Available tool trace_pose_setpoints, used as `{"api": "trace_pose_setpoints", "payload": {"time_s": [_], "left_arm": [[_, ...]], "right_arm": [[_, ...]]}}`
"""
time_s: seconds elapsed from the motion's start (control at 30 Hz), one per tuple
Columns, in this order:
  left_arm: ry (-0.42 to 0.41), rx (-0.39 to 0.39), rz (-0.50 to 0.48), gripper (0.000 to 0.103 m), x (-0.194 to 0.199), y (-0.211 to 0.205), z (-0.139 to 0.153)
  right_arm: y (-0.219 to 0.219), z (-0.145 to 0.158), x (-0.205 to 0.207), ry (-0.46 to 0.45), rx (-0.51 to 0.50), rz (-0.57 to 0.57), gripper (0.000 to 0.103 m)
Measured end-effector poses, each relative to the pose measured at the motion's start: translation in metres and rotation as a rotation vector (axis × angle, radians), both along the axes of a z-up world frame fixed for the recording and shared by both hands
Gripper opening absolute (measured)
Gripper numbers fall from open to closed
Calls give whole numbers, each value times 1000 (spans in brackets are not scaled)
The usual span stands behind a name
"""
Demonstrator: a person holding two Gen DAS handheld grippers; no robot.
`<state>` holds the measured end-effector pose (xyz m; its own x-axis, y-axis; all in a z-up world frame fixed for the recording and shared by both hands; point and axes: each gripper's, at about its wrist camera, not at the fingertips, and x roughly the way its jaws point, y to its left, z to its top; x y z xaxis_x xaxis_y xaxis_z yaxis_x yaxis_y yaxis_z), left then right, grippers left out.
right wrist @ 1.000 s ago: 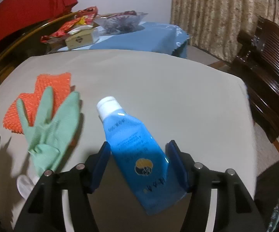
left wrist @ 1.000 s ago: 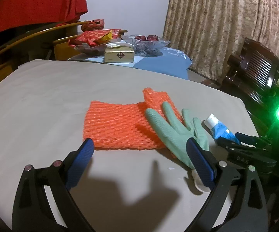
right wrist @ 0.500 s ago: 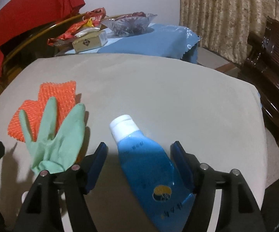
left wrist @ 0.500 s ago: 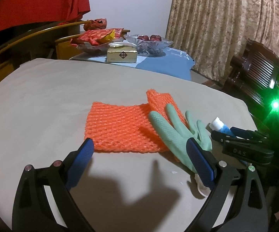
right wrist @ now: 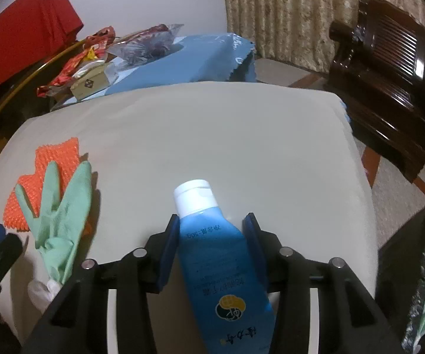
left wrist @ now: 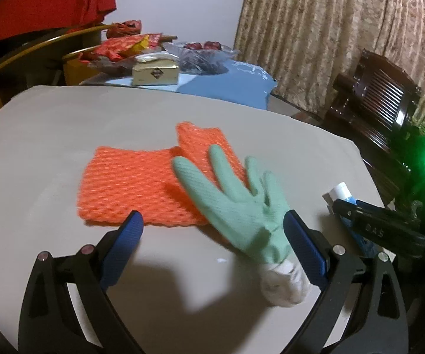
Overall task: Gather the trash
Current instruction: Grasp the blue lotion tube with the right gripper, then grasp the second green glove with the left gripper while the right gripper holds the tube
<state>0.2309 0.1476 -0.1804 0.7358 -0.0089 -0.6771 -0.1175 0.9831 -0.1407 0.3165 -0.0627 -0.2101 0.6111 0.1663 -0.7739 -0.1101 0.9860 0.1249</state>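
Beige tabletop [right wrist: 241, 135] lay beneath us as our right gripper [right wrist: 211, 237], jaws just closing, bracketed the blue tube [right wrist: 212, 253]. We judged a squeeze below the cap best; our left gripper [left wrist: 212, 230] gaped empty, green glove [left wrist: 236, 203] between its jaws.

My right tongs [right wrist: 212, 230] have just been closing around the blue tube [right wrist: 218, 268], its white cap [right wrist: 194, 197] pointing away from me; the left pad seems to touch it. On the counter [right wrist: 212, 135] to the left, a green glove [right wrist: 62, 215] lies over orange netting [right wrist: 50, 165].

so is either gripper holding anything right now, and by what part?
Right gripper has just been closing around the blue tube, jaws at its upper body just below the cap; whether the pads press cannot be told. Left gripper is open, holding nothing.
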Motion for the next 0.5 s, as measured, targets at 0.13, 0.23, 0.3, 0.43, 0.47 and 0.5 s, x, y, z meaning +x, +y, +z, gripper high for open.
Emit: {"api": "trace_pose_setpoints", "payload": {"time_s": [0.13, 0.23, 0.3, 0.43, 0.47, 0.5], "left_arm": [[23, -4, -20, 92, 12, -11, -5], [67, -3, -43, 77, 22, -20, -14], [92, -4, -53, 74, 26, -24, -20], [125, -19, -76, 49, 27, -32, -29], [125, -22, -79, 44, 27, -33, -30], [122, -15, -79, 41, 26, -35, -29]], "right_arm": [[-10, -1, -7, 2, -6, -20, 45], [-12, -1, -11, -2, -14, -21, 45], [-13, -1, -13, -3, -15, -22, 45], [-15, -1, -15, -7, -12, -19, 45], [-15, -1, -15, -8, -13, -17, 45], [-16, -1, -16, -10, -13, -15, 45]]}}
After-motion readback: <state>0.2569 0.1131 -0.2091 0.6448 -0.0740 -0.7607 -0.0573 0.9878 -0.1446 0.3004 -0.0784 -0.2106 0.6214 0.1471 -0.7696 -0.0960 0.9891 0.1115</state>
